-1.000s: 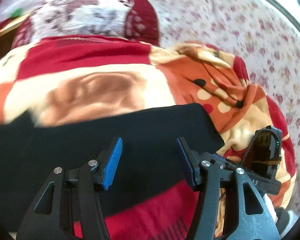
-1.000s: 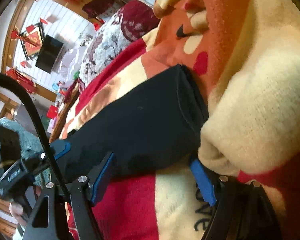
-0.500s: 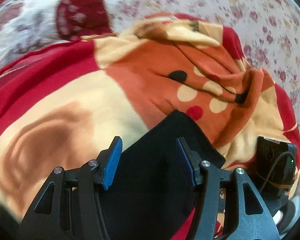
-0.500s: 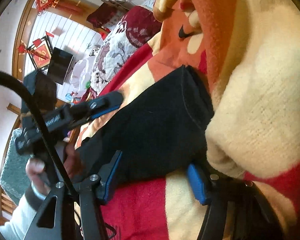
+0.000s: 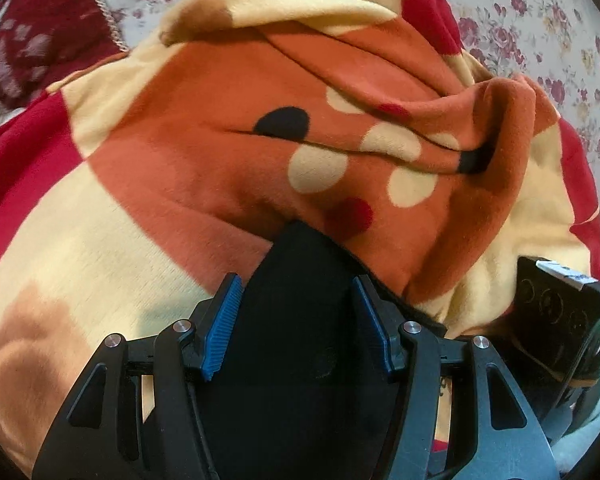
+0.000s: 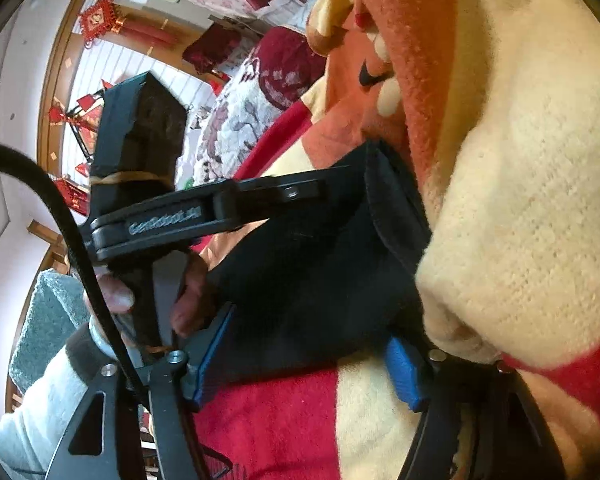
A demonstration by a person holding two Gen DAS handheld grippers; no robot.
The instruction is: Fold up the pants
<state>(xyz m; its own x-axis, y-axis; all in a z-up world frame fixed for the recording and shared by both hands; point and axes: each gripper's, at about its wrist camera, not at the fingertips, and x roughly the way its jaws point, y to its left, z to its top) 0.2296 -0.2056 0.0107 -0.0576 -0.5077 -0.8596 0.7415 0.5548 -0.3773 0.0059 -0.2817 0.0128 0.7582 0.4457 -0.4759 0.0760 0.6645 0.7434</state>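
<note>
You are working over a bed covered by a plush blanket (image 5: 172, 168) in red, cream and orange. The black pants (image 5: 300, 320) are lying folded on that blanket, their far end tucked against a bunched orange fold. Your left gripper (image 5: 296, 312) is pointing steeply down over the pants with its jaws spread and the dark cloth lying between them, the blue pads not pressing on it. Your right gripper (image 6: 308, 356) is sitting low at the pants' near edge; its jaws are opening, straddling the cloth without pinching it. Your left hand (image 6: 180, 300) is gripping the left gripper's handle.
</note>
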